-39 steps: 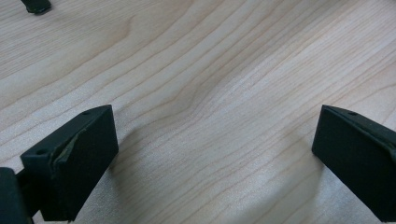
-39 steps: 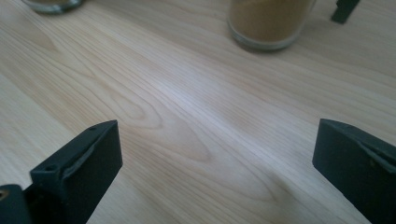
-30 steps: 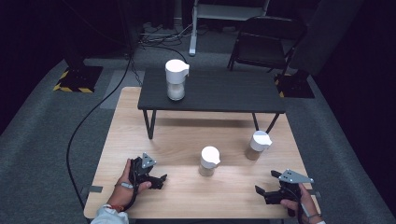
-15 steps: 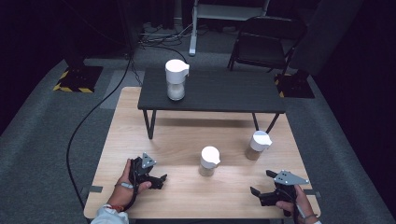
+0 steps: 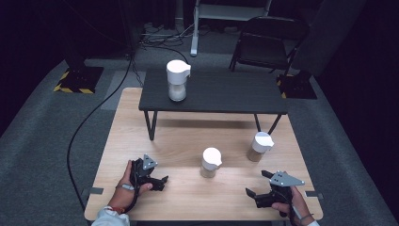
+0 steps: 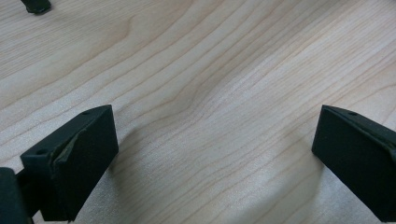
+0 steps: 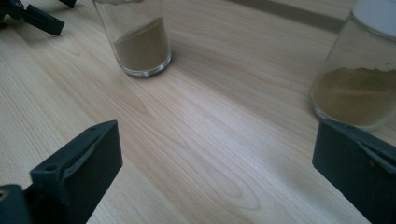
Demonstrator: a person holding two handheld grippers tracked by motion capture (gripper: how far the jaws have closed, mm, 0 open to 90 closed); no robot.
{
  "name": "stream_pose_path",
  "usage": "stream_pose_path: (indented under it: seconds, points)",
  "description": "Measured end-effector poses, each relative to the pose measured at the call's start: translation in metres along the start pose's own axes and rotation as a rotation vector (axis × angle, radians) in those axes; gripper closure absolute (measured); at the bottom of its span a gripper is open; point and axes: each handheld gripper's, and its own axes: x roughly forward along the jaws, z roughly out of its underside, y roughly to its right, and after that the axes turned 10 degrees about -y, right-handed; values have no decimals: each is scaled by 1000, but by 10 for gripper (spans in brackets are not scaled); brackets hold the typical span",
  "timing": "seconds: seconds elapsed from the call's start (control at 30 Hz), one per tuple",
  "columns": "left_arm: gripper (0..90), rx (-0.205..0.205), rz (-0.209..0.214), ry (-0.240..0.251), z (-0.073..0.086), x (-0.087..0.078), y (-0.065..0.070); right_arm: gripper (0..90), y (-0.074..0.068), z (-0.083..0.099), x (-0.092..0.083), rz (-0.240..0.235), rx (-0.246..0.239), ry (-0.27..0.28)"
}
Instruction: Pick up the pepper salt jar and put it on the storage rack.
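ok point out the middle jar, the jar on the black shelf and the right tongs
middle jar (image 5: 211, 162), high view, on its glass side just under the white lid
jar on the black shelf (image 5: 177, 80), high view, on its body
right tongs (image 5: 253, 194), high view, midway between the open tips

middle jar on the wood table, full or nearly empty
Partly filled: the middle jar holds brown powder only in its lower part, with clear glass above. It stands upright.

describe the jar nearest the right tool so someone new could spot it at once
Start at the light wooden table, in front of the small black table. Two white-lidded glass jars of brown powder stand there; take the right jar, nearer the right tool. The middle jar stands farther left.
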Motion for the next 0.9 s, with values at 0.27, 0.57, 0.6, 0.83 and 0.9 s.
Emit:
stream_pose_path:
  seconds: [0.27,0.57,0.6,0.83,0.9]
  points:
    - [1,0,0,0,0,0,0,12,-6,-9,8,-11,-34,-9]
    - [1,0,1,0,0,0,0,12,-8,-15,16,-19,-58,-10]
    - [1,0,1,-1,0,0,0,12,-8,-15,17,-24,-62,-11]
    - [1,0,1,-1,0,0,0,12,-13,-24,27,-39,-97,-15]
    - [1,0,1,-1,0,0,0,12,-14,-26,29,-45,-99,-14]
